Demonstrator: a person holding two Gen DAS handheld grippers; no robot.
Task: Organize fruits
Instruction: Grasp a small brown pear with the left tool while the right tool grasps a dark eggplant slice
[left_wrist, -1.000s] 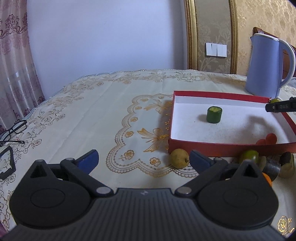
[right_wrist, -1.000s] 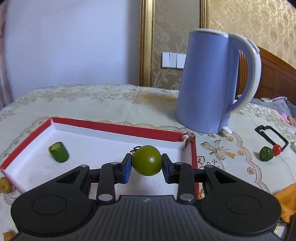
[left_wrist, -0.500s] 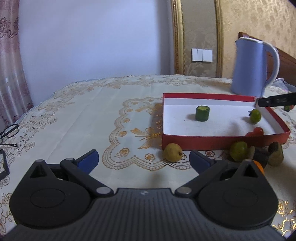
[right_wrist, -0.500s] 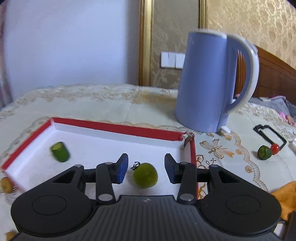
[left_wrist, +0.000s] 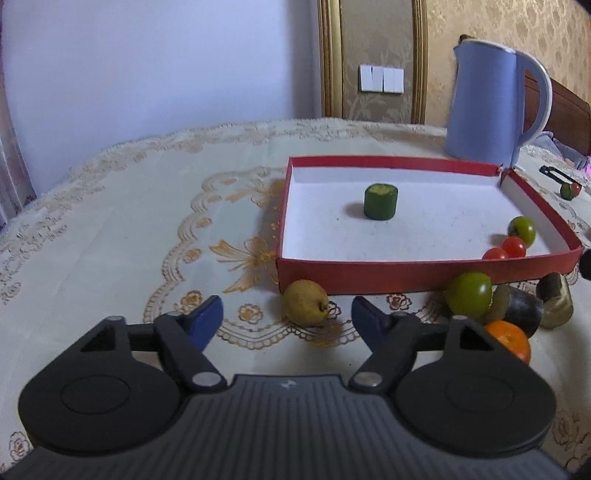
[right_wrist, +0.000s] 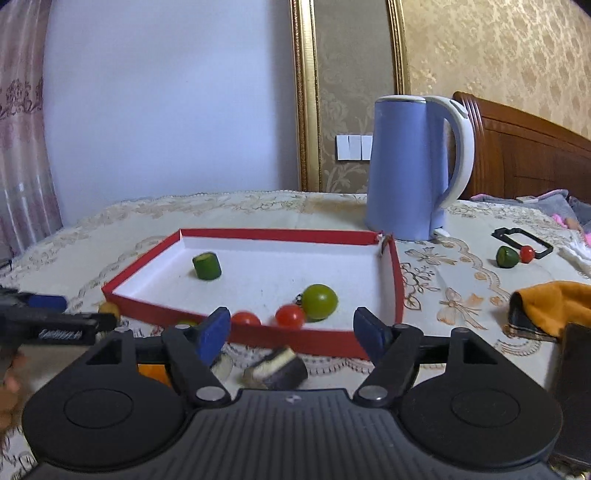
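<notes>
Inside red tray (right_wrist: 397, 280): round green tomato (right_wrist: 320, 301)

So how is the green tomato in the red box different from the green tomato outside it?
The green tomato in the red box lies on the white floor of the red box, beside two red tomatoes. The green tomato outside sits on the tablecloth against the box's near wall, among other pieces, and looks bigger, though it is nearer the camera. Both are round, green and shiny.

The orange fruit (right_wrist: 149, 371) sits mostly hidden behind the right tool (right_wrist: 291, 328) — identity unclear.
</notes>
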